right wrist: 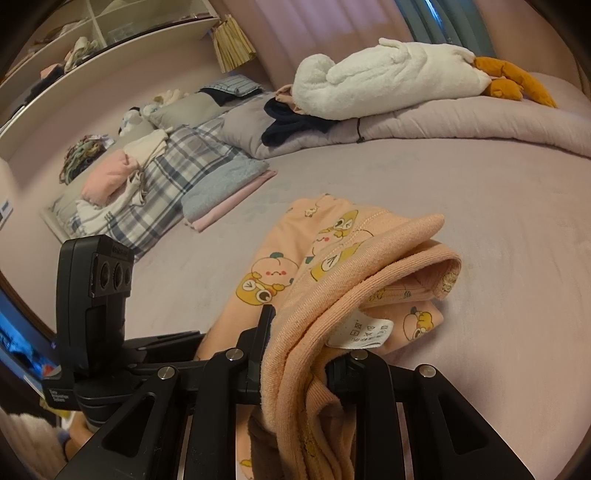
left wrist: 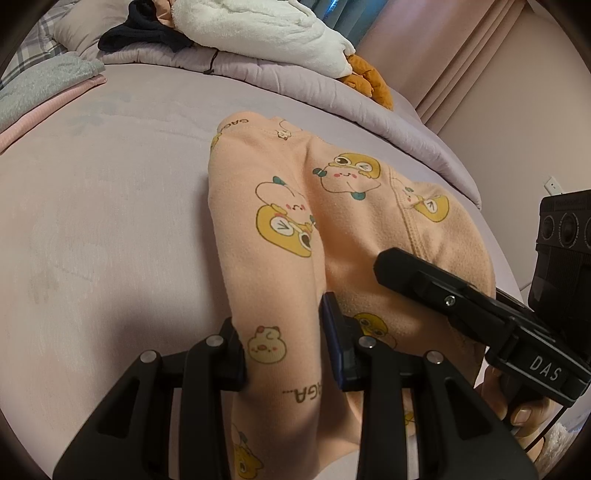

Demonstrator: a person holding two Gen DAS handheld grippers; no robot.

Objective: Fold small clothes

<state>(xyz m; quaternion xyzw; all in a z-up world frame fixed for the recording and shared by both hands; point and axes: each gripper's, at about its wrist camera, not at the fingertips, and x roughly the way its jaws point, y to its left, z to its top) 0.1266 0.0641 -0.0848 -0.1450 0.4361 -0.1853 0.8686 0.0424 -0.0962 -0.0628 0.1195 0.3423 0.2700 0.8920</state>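
My view: peach pants point(left wrist: 280, 236) run off bottom edge past left gripper point(left wrist: 282, 343). Right gripper point(right wrist: 299, 350) pads buried under bunched waistband point(right wrist: 369, 266). Care label point(right wrist: 364, 332) symbols too small to read.

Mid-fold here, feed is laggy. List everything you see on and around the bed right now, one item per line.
peach pyjama garment: one, peach with cartoon print, mid-bed, near end lifted by both grippers
care label: one, white, inside the waistband
bed sheet: one, pale lilac, under the garment
quilt: one, lilac, far edge of bed
plush toy: one, white with orange feet, lying on the quilt
dark garment: one, navy, beside the plush
folded stack: one, blue-grey on pink, left of the sheet
plaid bedding: one, grey-white, head end
shelf unit: one, white, far wall
left gripper: black, clamped on the garment
right gripper: black, clamped on the waistband
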